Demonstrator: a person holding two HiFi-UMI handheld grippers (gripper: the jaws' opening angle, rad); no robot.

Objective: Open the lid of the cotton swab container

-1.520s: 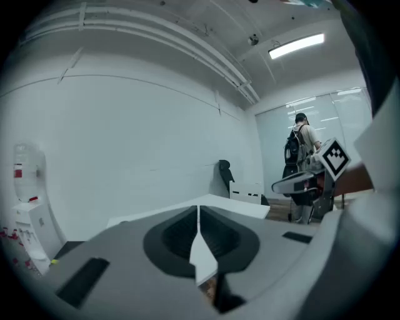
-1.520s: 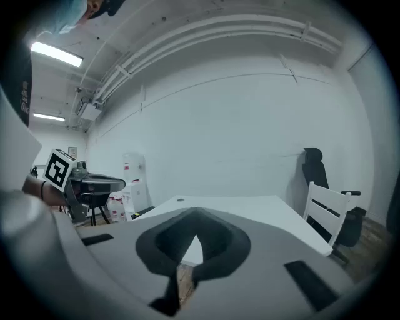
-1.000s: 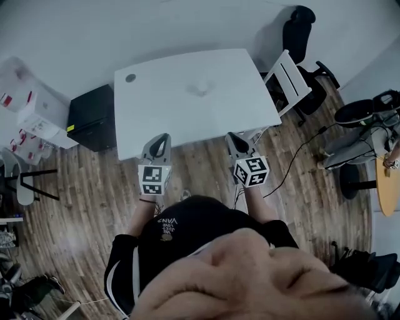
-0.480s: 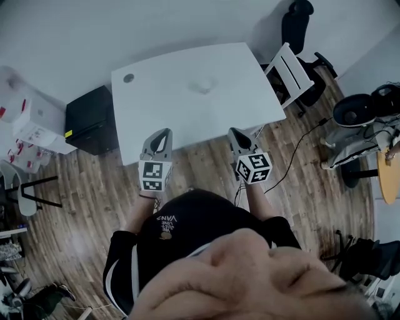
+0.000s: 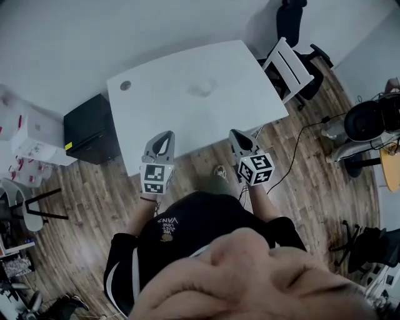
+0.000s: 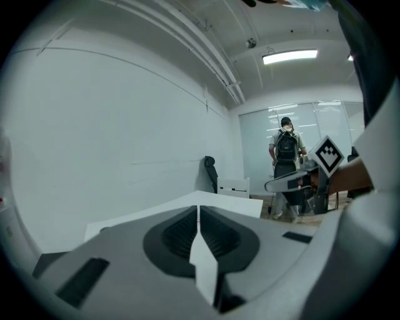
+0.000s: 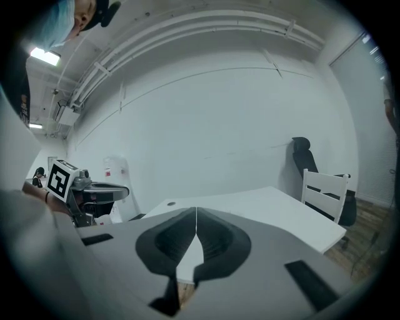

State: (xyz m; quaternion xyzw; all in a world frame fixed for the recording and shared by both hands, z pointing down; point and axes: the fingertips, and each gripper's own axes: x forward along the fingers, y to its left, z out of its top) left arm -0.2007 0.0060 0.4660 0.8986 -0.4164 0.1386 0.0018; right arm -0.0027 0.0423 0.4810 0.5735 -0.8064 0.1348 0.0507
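Observation:
A white table point(image 5: 187, 119) stands ahead of me. On its far middle lies a small pale thing point(image 5: 203, 88), too faint to name; it may be the cotton swab container. My left gripper point(image 5: 167, 135) and right gripper point(image 5: 235, 134) hover side by side at the table's near edge, both pointing at it, well short of the pale thing. In the left gripper view the left gripper point(image 6: 199, 208) has its jaws pressed together with nothing between them. The right gripper point(image 7: 196, 211) looks the same in its own view, shut and empty. Neither gripper view shows the container.
A black cabinet point(image 5: 87, 130) stands left of the table. A white chair point(image 5: 289, 65) and a black office chair point(image 5: 292, 19) are at its right. A round grommet point(image 5: 125, 85) marks the table's far left corner. A person with a backpack point(image 6: 287, 150) stands far off.
Both grippers have come a little closer to the table's near edge, still side by side and shut. The head view has shifted, so the table sits lower and nearer.

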